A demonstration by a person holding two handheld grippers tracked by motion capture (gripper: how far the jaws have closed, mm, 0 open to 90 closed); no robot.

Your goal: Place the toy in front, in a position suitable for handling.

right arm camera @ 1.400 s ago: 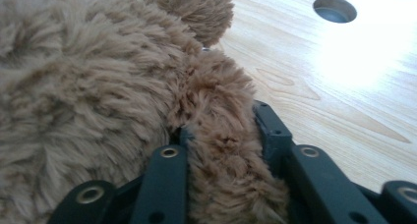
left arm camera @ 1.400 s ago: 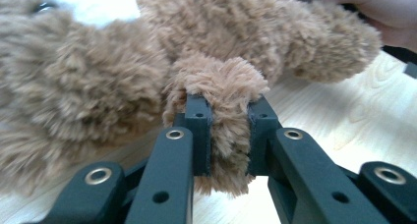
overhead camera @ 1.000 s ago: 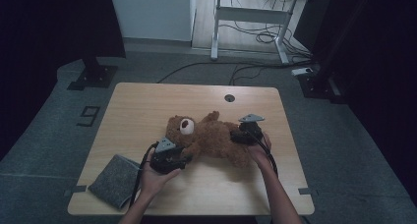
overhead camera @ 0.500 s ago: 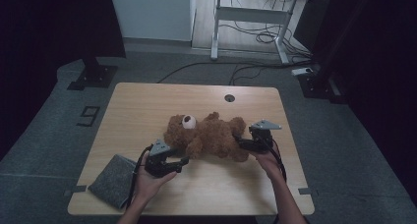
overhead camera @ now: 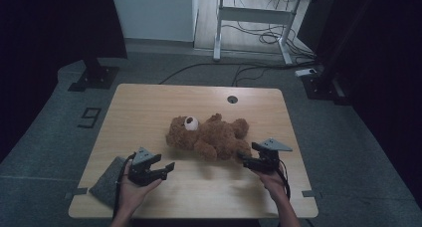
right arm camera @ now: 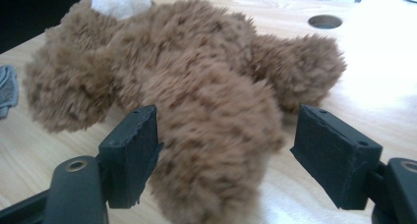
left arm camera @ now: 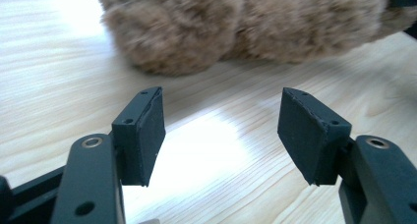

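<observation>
Brown plush teddy bear (overhead camera: 209, 137) lies released on table; both grippers' jaws have just spread, left gripper (overhead camera: 166, 168) clear of it, right gripper (overhead camera: 245, 160) should back straight off its leg.

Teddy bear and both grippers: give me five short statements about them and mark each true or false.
1. The teddy bear lies on the wooden table. True.
2. The left gripper is shut on the bear. False: its fingers are open over bare wood, short of the bear.
3. The right gripper has a furry limb between its open fingers. True.
4. A grey cloth lies at the table's near left corner. True.
5. The bear stands upright. False: it lies flat.
</observation>
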